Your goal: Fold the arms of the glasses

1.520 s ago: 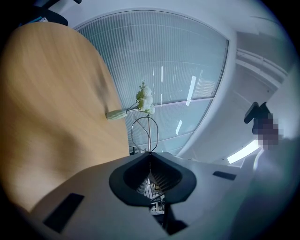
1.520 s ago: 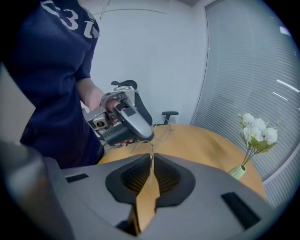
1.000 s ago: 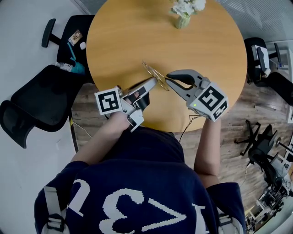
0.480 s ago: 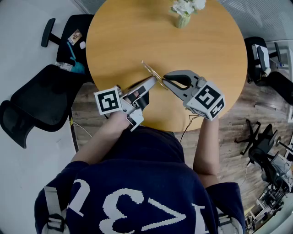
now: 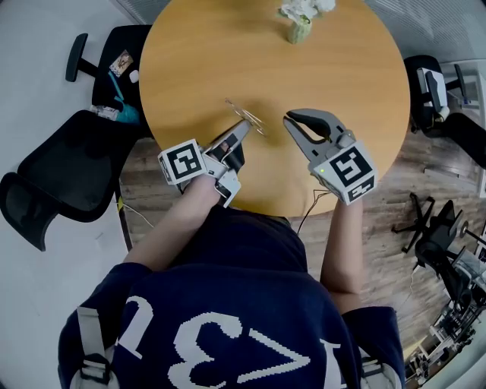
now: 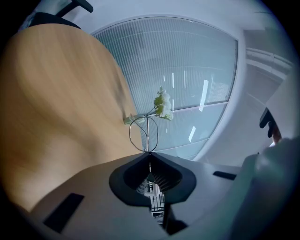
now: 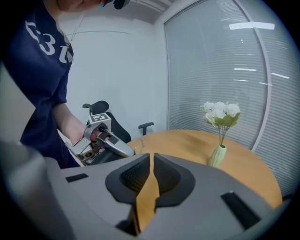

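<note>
Vase [image 5: 298,32] holding white flowers [image 5: 302,7] stands on table [image 5: 349,91], well apart from glasses [image 5: 247,118].

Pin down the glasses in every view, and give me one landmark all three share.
Head view: glasses just above centre, at the left gripper's tip.
Left gripper view: glasses at centre, rising from its shut fingers.
Right gripper view: glasses faint, left of centre, beside the left gripper.
Shared landmark: vase of white flowers.

table: round, wood [image 5: 334,68] | chairs: black, left [image 5: 68,167] | wall: ribbed glass [image 7: 211,61] | floor: wood planks [image 5: 421,190]
</note>
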`<state>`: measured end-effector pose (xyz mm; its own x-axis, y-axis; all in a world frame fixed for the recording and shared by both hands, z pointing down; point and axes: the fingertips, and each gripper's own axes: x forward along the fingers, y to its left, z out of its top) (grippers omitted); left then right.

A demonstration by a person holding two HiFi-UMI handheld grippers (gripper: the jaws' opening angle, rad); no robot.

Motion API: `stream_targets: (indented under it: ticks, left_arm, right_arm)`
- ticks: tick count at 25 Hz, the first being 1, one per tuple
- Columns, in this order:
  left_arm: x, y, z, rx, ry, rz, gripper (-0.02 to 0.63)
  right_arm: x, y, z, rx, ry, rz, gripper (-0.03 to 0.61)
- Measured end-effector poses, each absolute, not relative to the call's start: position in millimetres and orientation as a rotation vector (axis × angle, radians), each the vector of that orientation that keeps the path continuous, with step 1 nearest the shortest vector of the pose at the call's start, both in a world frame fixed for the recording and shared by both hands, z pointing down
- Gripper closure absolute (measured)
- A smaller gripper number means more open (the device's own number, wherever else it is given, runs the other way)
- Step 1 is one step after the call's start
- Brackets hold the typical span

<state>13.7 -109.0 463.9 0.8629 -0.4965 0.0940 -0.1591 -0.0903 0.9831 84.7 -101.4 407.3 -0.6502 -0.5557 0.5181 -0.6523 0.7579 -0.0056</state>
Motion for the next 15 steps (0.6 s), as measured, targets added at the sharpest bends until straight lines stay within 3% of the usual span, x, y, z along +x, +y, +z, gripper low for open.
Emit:
stream_targets:
  ticks: [15]
  left_arm:
    - [24.4, -130.4, 578.0, 1.303, -0.789, -0.269, 0.594]
  right_arm:
    - [109.6, -79.1, 407.8, 1.071, -2.490, 0.289, 0.535]
